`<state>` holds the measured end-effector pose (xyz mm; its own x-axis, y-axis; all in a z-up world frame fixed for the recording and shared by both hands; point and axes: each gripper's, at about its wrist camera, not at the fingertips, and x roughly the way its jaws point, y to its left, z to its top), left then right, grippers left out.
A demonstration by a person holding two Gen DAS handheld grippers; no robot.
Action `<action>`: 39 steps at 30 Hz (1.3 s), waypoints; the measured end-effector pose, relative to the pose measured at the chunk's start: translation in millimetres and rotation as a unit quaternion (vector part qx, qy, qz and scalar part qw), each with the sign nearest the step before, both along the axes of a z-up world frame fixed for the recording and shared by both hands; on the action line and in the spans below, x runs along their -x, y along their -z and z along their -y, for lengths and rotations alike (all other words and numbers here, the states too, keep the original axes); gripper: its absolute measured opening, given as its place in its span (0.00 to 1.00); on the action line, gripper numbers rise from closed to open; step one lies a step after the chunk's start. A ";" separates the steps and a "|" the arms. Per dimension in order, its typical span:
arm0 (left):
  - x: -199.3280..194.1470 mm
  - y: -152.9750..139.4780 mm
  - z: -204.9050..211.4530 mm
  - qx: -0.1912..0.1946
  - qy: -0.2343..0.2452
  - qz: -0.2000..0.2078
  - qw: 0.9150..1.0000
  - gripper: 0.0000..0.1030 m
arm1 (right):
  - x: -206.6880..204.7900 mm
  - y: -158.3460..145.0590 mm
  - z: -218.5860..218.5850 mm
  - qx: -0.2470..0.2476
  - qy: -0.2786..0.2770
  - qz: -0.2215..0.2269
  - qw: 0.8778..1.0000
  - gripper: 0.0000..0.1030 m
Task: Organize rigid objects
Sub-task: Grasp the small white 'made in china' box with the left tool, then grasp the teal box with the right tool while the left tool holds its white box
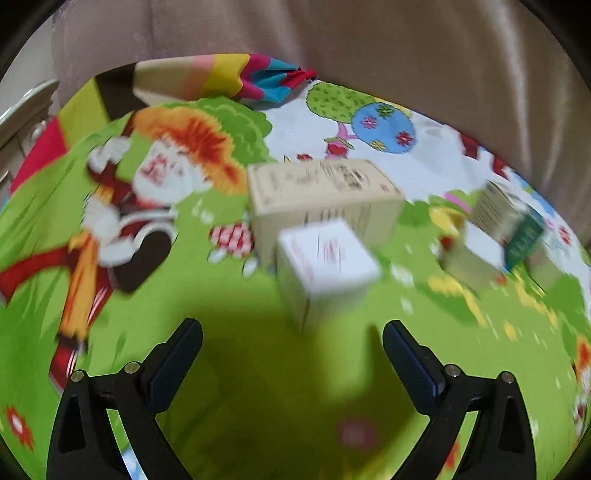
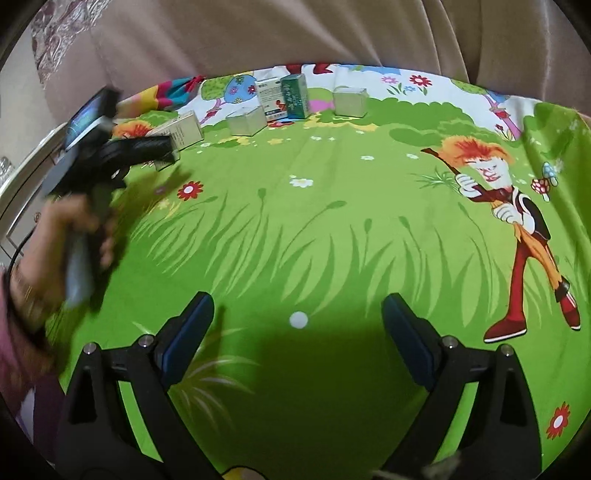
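Observation:
In the blurred left wrist view, my left gripper is open and empty, just short of a small white box. A long beige box lies right behind the white box. A green and white box and another white box stand to the right. In the right wrist view, my right gripper is open and empty over bare cloth. The left gripper's body reaches toward the beige box at far left. A white box, green and white boxes and another white box stand along the back.
A green cartoon-print cloth covers the table. A striped fabric bag lies at the back left. A beige curtain hangs behind the table. The person's hand holds the left gripper's handle at the left edge.

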<state>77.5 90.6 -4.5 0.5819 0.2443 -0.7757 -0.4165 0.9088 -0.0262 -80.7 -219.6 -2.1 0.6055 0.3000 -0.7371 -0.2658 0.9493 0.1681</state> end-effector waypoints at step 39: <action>56.3 0.1 -13.7 -0.029 0.081 -0.010 0.996 0.74 | -292.0 -37.1 -86.5 0.060 -0.175 0.074 0.980 0.57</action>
